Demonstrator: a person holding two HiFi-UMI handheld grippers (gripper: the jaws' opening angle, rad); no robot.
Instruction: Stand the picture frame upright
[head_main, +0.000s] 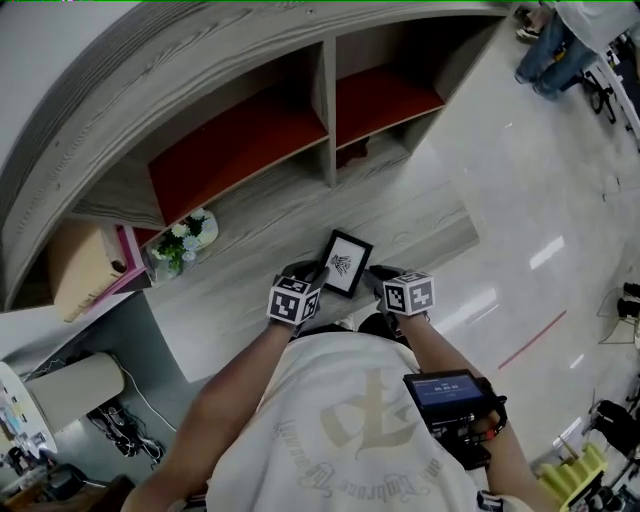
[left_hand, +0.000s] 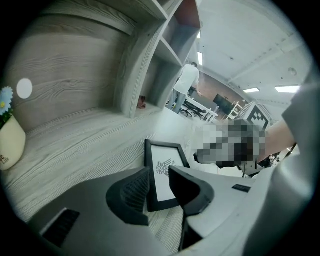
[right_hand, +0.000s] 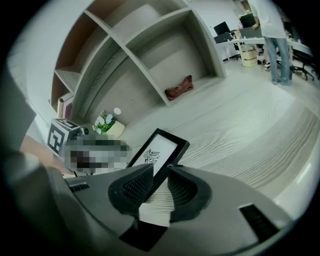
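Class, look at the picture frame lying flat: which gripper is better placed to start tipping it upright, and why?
Probably the right gripper: its open jaws appear to straddle one edge of the picture frame. The left gripper has its open jaws over the frame's flat face instead.

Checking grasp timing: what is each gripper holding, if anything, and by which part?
Nothing yet. The black rectangular picture frame lies on the grey wood shelf; the left gripper and right gripper stand open at its near edge.
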